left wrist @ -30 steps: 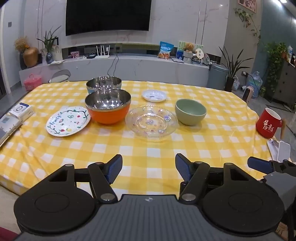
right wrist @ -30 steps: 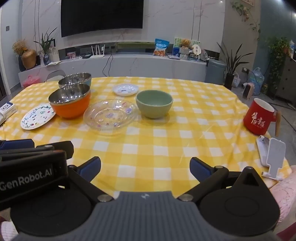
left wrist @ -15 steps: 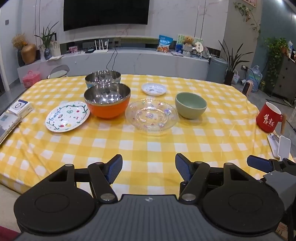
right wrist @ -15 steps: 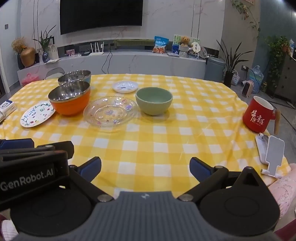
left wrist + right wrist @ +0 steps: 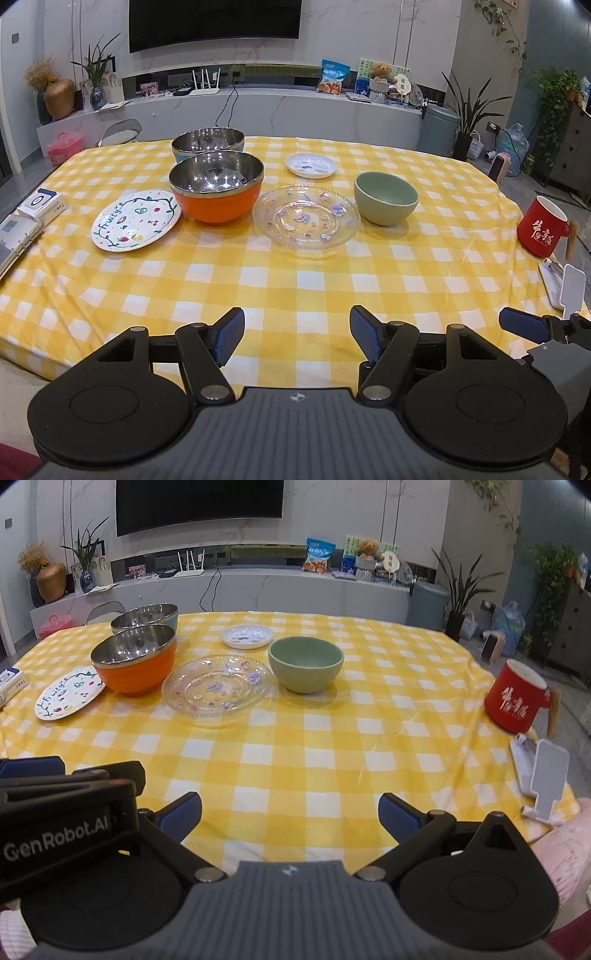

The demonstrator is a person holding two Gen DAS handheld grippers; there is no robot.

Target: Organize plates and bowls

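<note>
Right at the near edge of the worktop [image 5: 295, 280], both grippers hang side by side over the yellow checked cloth. The left gripper [image 5: 297, 334] has its jaws spread wide with nothing between them, and the right gripper [image 5: 290, 818] is likewise released and empty. A pink sleeve [image 5: 569, 834] shows at the right gripper's side.

Ahead of them lies a broad open band of cloth, bare from the near edge up to the dishes. On the right edge stands a white phone stand [image 5: 543, 775], and just beyond it a red mug [image 5: 517, 701] close to where the cloth falls away. On the left edge lie a ring binder [image 5: 16, 240] and a small white box [image 5: 42, 205].

The dishes sit in a loose row across the middle. From left: a fruit-painted plate [image 5: 136, 219], an orange bowl [image 5: 216, 190] just beside it, a clear glass plate [image 5: 306, 218] near the orange bowl, and a green bowl [image 5: 386, 197] just beside the glass plate's right rim. Behind the orange bowl, touching or nearly so, stands a steel bowl [image 5: 208, 142]. A small white dish [image 5: 311, 165] sits apart, further back.

Beyond these the cloth runs clear to the far edge.
</note>
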